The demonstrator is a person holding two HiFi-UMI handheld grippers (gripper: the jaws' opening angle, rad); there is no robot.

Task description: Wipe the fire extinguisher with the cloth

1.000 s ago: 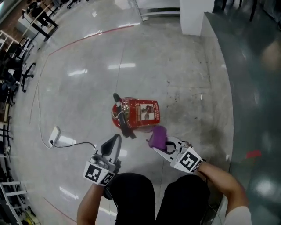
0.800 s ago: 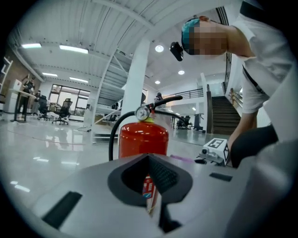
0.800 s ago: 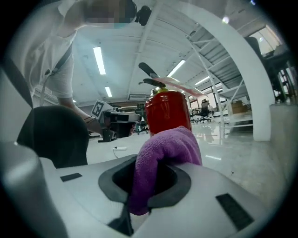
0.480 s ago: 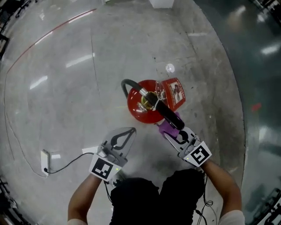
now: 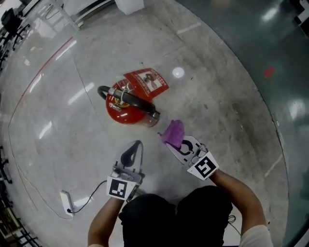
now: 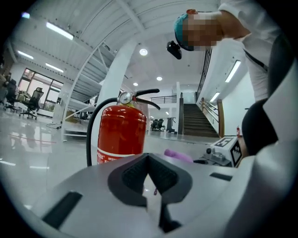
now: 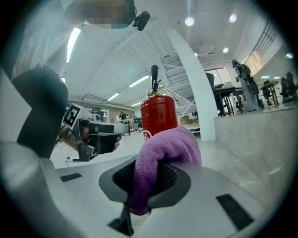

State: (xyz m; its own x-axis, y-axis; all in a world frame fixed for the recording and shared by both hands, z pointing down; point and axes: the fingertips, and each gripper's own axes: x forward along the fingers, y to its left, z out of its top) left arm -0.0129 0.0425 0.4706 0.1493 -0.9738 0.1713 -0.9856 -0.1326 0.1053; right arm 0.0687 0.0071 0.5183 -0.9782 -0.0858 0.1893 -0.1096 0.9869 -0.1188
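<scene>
A red fire extinguisher [image 5: 126, 105] stands upright on the polished floor, with a black handle on top, a black hose at its left and a red label card [image 5: 146, 80] behind it. The purple cloth [image 5: 173, 132] is bunched in my right gripper [image 5: 176, 141], which is shut on it a short way to the right of and nearer than the extinguisher, not touching it. My left gripper [image 5: 136, 145] is shut and holds nothing, below the extinguisher. The left gripper view shows the extinguisher [image 6: 122, 135] ahead and the cloth [image 6: 179, 155] at the right. In the right gripper view the cloth [image 7: 164, 155] fills the jaws, the extinguisher [image 7: 158, 116] behind.
A white power adapter [image 5: 65, 203] with a dark cable lies on the floor at the lower left. A thin red line [image 5: 41, 77] curves across the floor. A white block [image 5: 128, 6] stands at the top, and a darker floor strip [image 5: 270, 58] runs along the right.
The head view has swung, so the extinguisher now sits further left. The cloth was up against the extinguisher half a second ago and is now drawn back from it.
</scene>
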